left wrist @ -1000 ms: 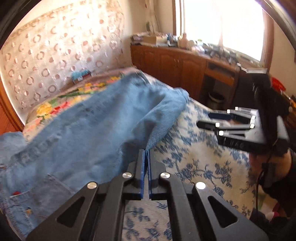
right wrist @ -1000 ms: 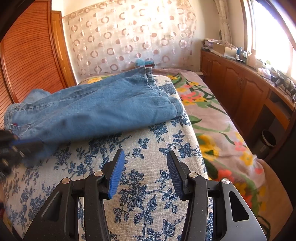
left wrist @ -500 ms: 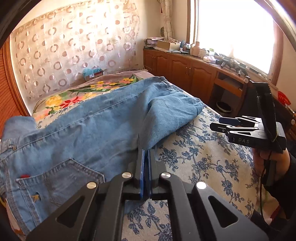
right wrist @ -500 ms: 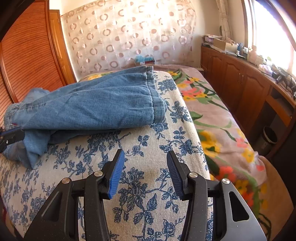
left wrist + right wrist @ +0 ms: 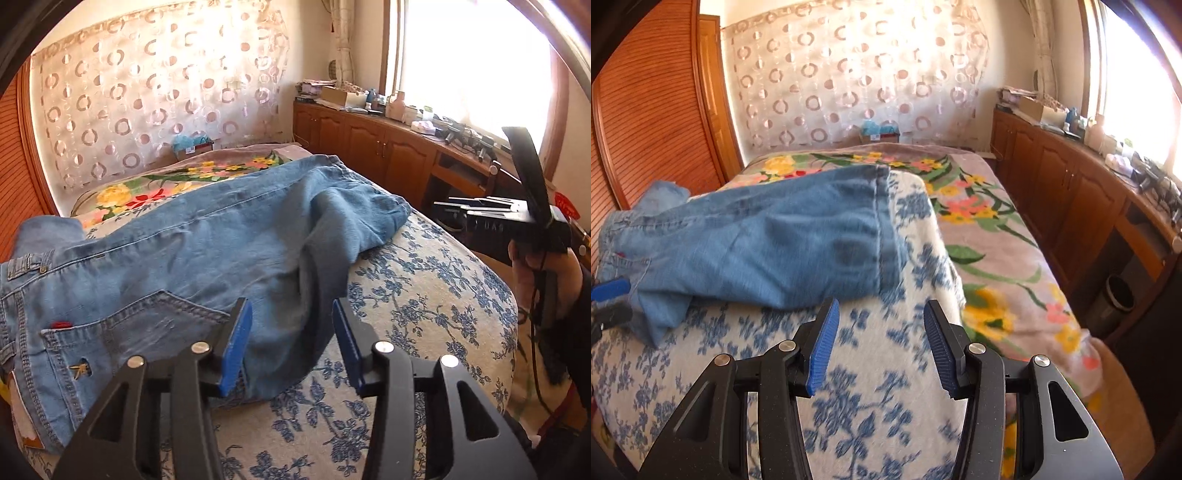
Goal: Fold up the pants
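Hovering left gripper [image 5: 291,343] over jeans [image 5: 192,258], jaws spread, denim edge just ahead between pads, not pinched. Right gripper [image 5: 877,347] also spread, empty, jeans ahead-left on bed [image 5: 871,398], hem nearest. Judgement: legs stacked lengthwise; right positioned for hem grab, next fold.

Bright daylight from the window [image 5: 469,70], upper right, blown out to white glare. Curtain [image 5: 849,74] backlit, washed pale. Right wrist view motion-blurred across the floral blanket [image 5: 886,387]. Fisheye bending and dark vignette at corners.
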The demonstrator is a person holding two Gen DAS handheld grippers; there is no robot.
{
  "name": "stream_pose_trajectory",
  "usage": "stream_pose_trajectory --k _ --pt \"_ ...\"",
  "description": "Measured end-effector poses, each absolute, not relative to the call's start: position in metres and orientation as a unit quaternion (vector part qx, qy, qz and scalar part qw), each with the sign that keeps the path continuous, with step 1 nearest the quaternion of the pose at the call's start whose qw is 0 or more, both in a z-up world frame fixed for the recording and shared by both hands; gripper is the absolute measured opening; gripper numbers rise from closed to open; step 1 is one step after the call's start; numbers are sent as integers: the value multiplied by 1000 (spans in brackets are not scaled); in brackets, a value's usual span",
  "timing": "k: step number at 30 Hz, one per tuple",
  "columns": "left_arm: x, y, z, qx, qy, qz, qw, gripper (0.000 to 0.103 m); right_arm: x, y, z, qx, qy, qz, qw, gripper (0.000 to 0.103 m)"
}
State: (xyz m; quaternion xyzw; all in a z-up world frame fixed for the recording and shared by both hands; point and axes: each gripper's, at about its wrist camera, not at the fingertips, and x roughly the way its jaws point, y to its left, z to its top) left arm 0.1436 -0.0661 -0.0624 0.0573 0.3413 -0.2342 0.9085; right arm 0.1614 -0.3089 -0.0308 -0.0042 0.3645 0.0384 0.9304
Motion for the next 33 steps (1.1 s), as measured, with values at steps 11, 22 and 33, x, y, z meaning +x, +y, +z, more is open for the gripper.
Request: stream_pose_trajectory --k 11,22,33 --pt "145 -38 -52 25 320 -213 923 70 204 -308 -38 5 400 55 915 49" --pt "140 -13 -51 31 311 -186 932 70 233 -311 -56 38 437 65 896 49" --pt "137 27 -48 10 304 -151 941 70 232 -290 -28 13 407 83 909 5"
